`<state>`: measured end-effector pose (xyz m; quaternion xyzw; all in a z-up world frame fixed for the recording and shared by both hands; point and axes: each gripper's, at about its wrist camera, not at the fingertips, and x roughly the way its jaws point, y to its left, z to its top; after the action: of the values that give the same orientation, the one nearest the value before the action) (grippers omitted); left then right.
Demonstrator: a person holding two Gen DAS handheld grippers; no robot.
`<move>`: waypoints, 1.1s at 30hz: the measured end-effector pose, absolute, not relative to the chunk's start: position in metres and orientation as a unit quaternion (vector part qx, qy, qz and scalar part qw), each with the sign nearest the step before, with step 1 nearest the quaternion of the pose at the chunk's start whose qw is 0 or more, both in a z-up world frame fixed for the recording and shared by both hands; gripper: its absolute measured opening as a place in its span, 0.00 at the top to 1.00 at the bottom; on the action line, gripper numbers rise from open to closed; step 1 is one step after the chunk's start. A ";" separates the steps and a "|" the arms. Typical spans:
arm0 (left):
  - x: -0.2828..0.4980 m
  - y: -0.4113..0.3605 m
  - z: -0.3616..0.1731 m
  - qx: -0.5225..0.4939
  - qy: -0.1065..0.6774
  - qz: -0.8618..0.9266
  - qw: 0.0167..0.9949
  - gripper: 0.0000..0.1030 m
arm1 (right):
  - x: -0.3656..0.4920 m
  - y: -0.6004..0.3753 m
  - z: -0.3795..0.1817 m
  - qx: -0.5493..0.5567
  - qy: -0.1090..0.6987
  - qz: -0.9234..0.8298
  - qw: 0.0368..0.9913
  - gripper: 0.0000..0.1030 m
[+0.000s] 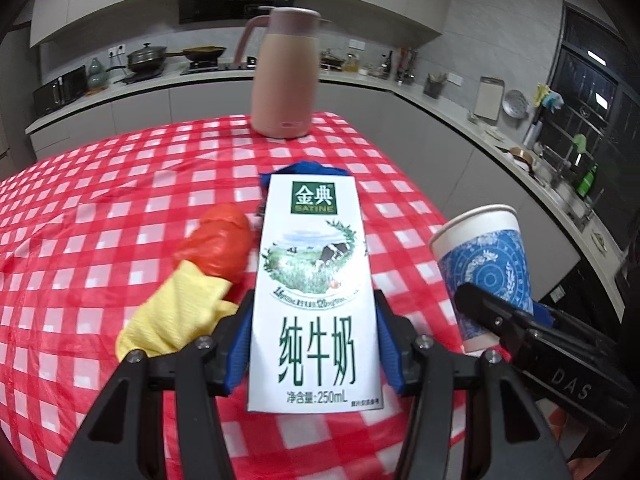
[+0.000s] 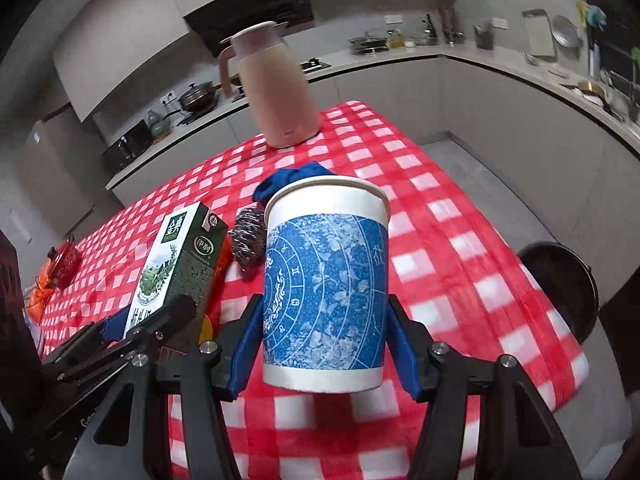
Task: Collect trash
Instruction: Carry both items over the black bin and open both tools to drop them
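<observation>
My left gripper [image 1: 314, 340] is shut on a white milk carton [image 1: 314, 280] and holds it upright above the red checked table [image 1: 120, 208]. My right gripper [image 2: 324, 336] is shut on a blue and white paper cup [image 2: 326, 280], upright and lifted off the cloth. The cup also shows at the right of the left wrist view [image 1: 484, 268], with the right gripper's fingers [image 1: 500, 316] around it. The carton shows at the left of the right wrist view [image 2: 176, 268], held by the left gripper [image 2: 132, 328].
A pink thermos jug [image 1: 284, 76] stands at the table's far edge. A yellow cloth [image 1: 176, 312], an orange plastic bag [image 1: 220, 244], a blue cloth [image 2: 292, 180] and a steel scourer [image 2: 248, 240] lie mid-table. A dark round bin [image 2: 560, 280] stands by the table's right edge.
</observation>
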<state>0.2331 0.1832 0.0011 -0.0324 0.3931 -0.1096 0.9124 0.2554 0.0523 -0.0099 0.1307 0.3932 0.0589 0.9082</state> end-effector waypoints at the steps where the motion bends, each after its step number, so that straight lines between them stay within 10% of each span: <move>1: 0.232 0.178 0.002 -0.030 0.391 -0.112 0.913 0.46 | 0.253 0.048 -0.009 0.133 0.391 0.057 0.909 0.41; 33: 0.274 -0.189 -0.093 -0.002 0.473 -0.147 0.868 0.46 | 0.274 -0.353 -0.110 0.180 0.441 -0.008 0.879 0.41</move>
<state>0.2742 -0.1887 -0.0932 -0.0022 0.4734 -0.1473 0.8685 0.2741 -0.3527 -0.1098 0.1804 0.4408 -0.0077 0.8793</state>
